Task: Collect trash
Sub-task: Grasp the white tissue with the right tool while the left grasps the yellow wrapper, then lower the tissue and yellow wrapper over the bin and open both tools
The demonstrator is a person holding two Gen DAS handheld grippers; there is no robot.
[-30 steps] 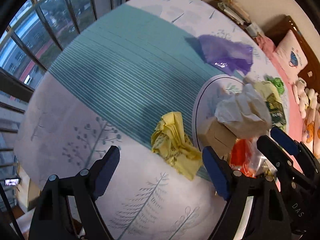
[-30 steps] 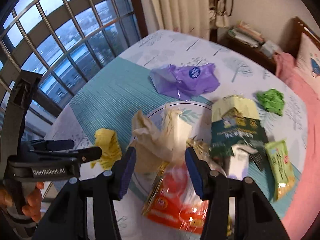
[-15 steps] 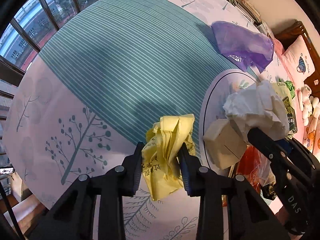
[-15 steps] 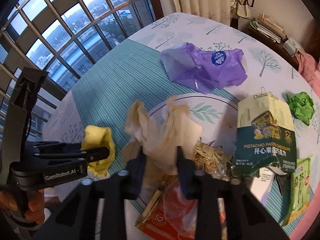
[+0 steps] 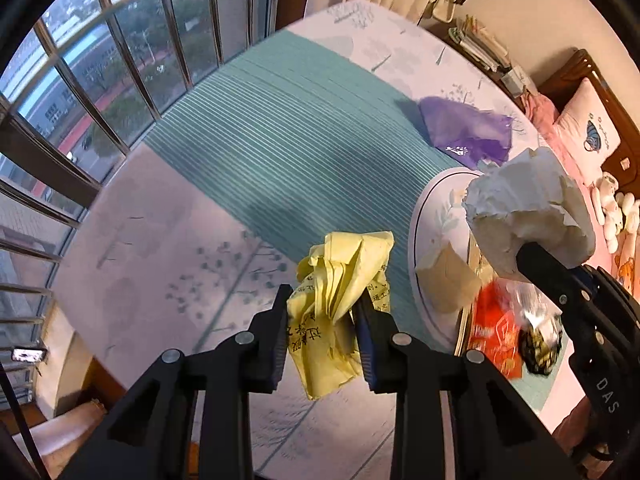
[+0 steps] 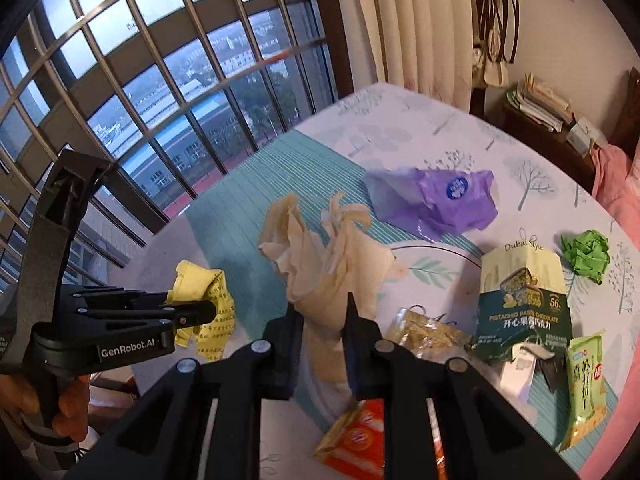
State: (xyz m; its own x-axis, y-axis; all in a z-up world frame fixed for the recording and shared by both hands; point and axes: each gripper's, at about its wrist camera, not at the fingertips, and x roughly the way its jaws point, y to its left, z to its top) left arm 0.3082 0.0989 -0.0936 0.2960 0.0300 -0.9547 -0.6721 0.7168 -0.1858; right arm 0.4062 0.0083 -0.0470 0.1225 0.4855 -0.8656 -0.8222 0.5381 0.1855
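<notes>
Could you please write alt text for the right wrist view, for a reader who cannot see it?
The right gripper, jaws closing, pinches crumpled cream paper above a tree-print tablecloth strewn with wrappers. At left, the left gripper holds a yellow wrapper; a purple bag lies beyond.

A crumpled yellow wrapper (image 5: 336, 304) with black print hangs lifted clear of the bedspread (image 5: 248, 152) near its window-side edge. A creased cream paper wad (image 6: 324, 264) is raised above the middle. Flat on the cover lie a purple bag (image 6: 440, 200), a green paper ball (image 6: 586, 254), a pistachio chocolate pouch (image 6: 522, 304) and an orange packet (image 6: 356, 440).
</notes>
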